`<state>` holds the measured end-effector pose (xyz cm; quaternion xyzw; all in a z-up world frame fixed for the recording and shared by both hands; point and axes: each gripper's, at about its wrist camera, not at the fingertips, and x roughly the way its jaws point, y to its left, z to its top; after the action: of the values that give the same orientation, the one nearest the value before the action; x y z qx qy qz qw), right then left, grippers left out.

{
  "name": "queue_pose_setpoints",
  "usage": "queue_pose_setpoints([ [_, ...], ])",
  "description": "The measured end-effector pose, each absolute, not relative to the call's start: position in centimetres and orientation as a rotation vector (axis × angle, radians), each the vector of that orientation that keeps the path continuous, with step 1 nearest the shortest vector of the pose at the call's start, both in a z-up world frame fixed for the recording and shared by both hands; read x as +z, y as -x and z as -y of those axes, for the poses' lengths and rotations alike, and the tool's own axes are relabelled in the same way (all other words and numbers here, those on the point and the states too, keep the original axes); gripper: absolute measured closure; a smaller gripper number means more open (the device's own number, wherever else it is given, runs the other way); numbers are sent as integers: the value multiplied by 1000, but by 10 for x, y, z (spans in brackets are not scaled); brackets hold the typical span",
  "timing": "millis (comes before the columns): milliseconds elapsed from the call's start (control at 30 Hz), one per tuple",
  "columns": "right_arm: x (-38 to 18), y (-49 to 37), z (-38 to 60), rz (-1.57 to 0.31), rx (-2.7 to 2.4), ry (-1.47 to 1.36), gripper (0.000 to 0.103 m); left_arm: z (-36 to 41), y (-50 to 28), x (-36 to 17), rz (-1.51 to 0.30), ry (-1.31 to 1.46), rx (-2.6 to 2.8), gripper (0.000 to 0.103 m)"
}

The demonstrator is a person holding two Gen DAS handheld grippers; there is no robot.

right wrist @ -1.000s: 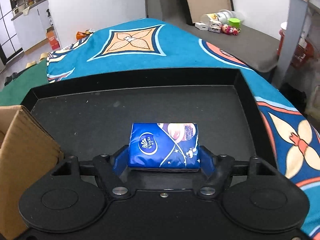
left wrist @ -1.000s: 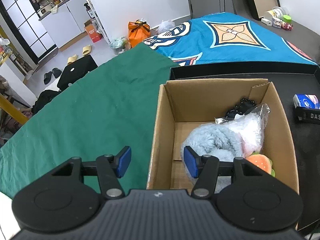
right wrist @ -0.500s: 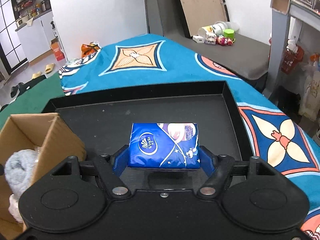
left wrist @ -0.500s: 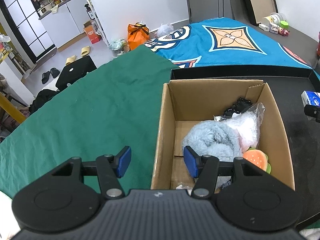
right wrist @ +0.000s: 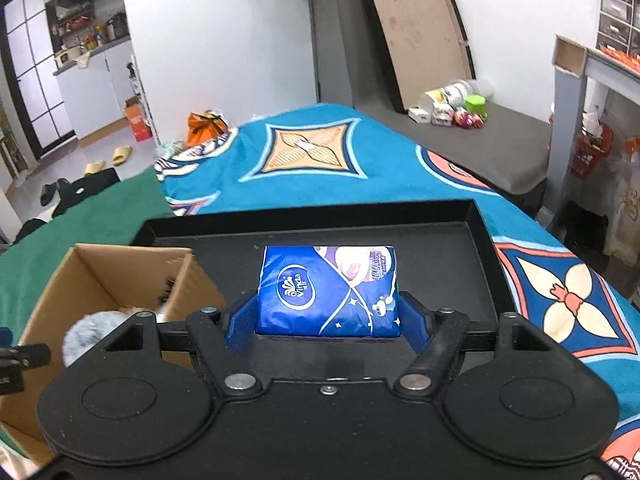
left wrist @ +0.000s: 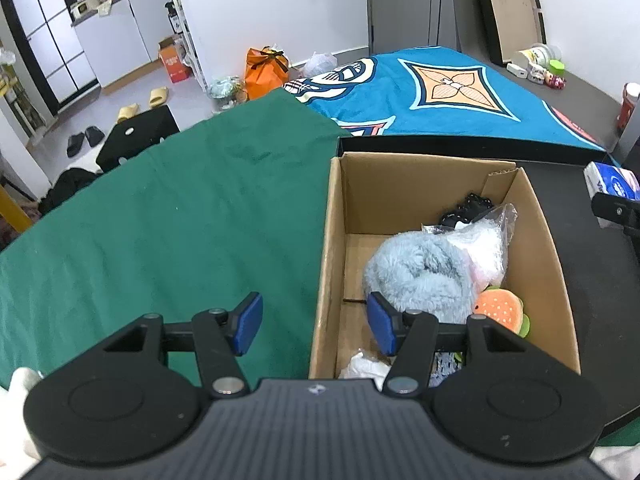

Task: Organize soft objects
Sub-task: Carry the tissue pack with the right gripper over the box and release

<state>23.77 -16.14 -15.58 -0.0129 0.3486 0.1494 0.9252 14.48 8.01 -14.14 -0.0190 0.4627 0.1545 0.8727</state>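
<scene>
My right gripper (right wrist: 328,320) is shut on a blue tissue pack (right wrist: 328,290), held above the black tray (right wrist: 484,232). The same tissue pack (left wrist: 610,184) shows at the right edge of the left wrist view. A cardboard box (left wrist: 424,172) sits on the tray's left part and holds a grey-blue furry item (left wrist: 416,272), a pink fluffy item in a clear bag (left wrist: 486,244), an orange burger plush (left wrist: 500,314) and a black object (left wrist: 466,210). My left gripper (left wrist: 314,324) is open and empty, straddling the box's near left wall.
A green cloth (left wrist: 160,224) covers the surface left of the box, and a blue patterned cloth (right wrist: 312,160) lies beyond the tray. A grey table (right wrist: 480,136) at the back right carries small containers. The cardboard box (right wrist: 120,276) stands left of the held pack.
The right gripper has risen with the tissue pack, so the box has come into its view at the left. The left gripper has drawn back a little; the pack has entered its view's right edge.
</scene>
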Motion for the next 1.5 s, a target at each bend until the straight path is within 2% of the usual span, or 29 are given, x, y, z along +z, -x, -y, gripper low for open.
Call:
queue_pose_setpoints([
  [333, -140, -218, 134, -636, 400, 53, 32, -96, -134, -144, -963, 110, 312, 51],
  [467, -135, -213, 124, -642, 436, 53, 32, -103, -132, -147, -972, 149, 303, 58],
  [700, -128, -207, 100, -666, 507, 58, 32, -108, -127, -151, -980, 186, 277, 64],
  [1067, -129, -212, 58, -719, 592, 65, 32, -113, -129, -158, -1023, 273, 221, 91],
  [1267, -129, -222, 45, -776, 619, 21, 31, -116, -134, -159, -1046, 302, 231, 92],
  [1367, -130, -224, 42, -799, 674, -33, 27, -116, -134, -159, -1046, 298, 235, 92],
  [1400, -131, -226, 41, -807, 696, -53, 18, -115, -134, -159, -1045, 295, 235, 92],
  [1433, -132, -227, 41, -818, 694, -60, 15, -114, -134, -159, -1045, 292, 237, 92],
  [1500, -132, -227, 44, -822, 690, -75, 14, -114, -133, -158, -1043, 290, 236, 92],
])
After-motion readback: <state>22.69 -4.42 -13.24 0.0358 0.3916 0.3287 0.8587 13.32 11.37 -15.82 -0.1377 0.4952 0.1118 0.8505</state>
